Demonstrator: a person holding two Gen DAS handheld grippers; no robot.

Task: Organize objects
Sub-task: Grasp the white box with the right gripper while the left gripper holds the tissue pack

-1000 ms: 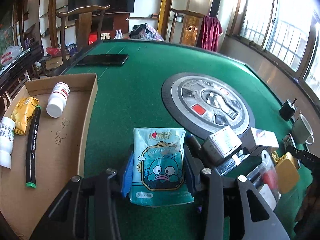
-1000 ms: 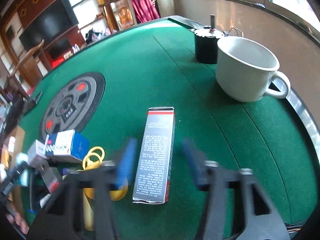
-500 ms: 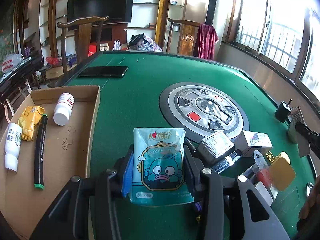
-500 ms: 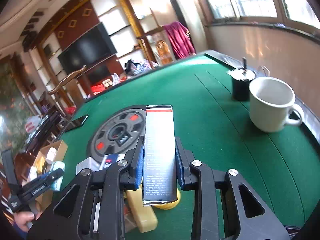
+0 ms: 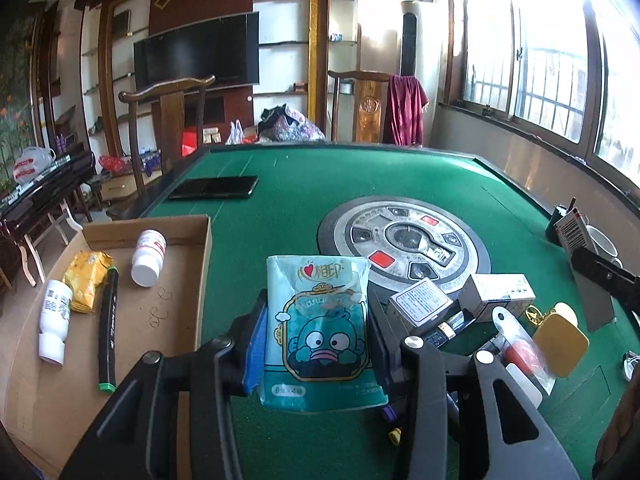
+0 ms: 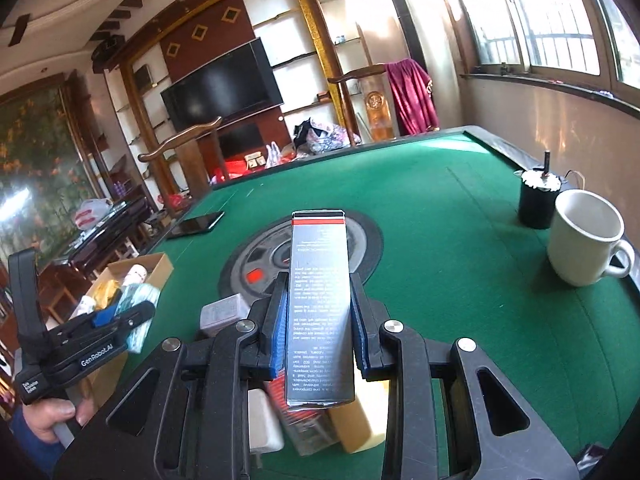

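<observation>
Green felt tabletop (image 5: 304, 184) in a wood-shelved room: left tongs (image 5: 316, 332) clench a tissue pack (image 5: 318, 320) beside the cardboard tray (image 5: 192, 300); right tongs (image 6: 318, 328) grip a grey carton (image 6: 320, 300) above clutter.

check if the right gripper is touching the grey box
Touching. The right wrist view shows the right gripper with both blue pads pressed flat against the long sides of the grey box, no gap on either side, holding it off the green table.

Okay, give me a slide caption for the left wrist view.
Left gripper holds a teal tissue pack above the green table, beside the cardboard box of sorted items.
</observation>
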